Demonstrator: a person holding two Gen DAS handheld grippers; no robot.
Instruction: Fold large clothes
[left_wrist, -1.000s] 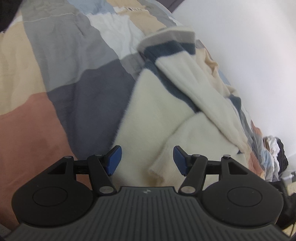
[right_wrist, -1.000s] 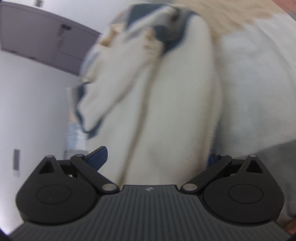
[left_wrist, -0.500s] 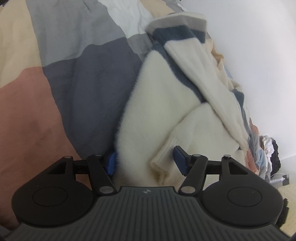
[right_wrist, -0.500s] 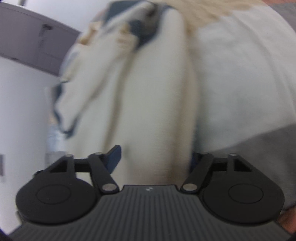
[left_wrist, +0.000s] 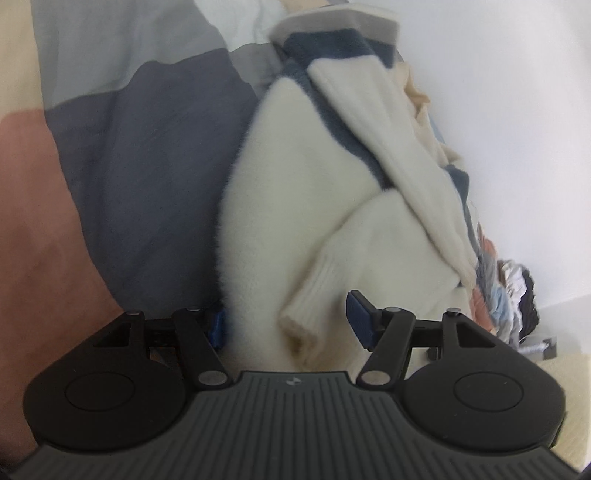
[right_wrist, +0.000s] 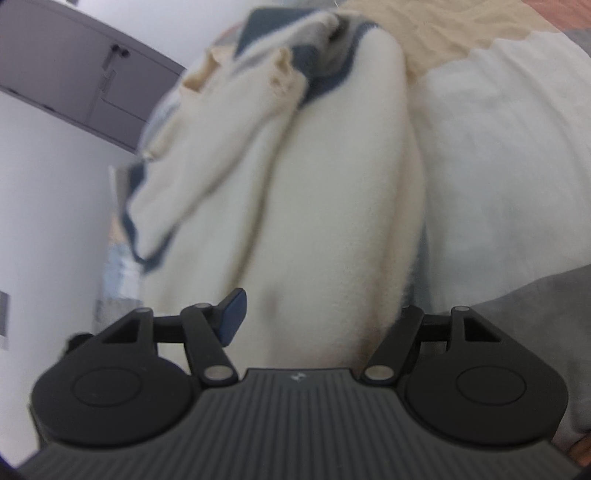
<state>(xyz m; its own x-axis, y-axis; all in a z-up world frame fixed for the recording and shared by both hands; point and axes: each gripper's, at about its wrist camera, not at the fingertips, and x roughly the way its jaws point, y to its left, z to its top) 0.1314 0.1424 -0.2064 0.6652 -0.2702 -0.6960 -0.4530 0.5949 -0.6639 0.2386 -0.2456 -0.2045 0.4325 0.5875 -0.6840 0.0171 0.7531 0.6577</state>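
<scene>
Patchwork bedding (left_wrist: 155, 155) is spread beneath a cream sweater (left_wrist: 295, 206) beside a white wall (left_wrist: 517, 110); fabric is straddled by both grippers' parted fingers, though actual gripping cannot be told.

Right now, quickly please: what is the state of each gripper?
Left gripper: open; the sweater lies between its jaws, not pinched.
Right gripper: jaws have just been closing; shut on a thick fold of the sweater.
</scene>
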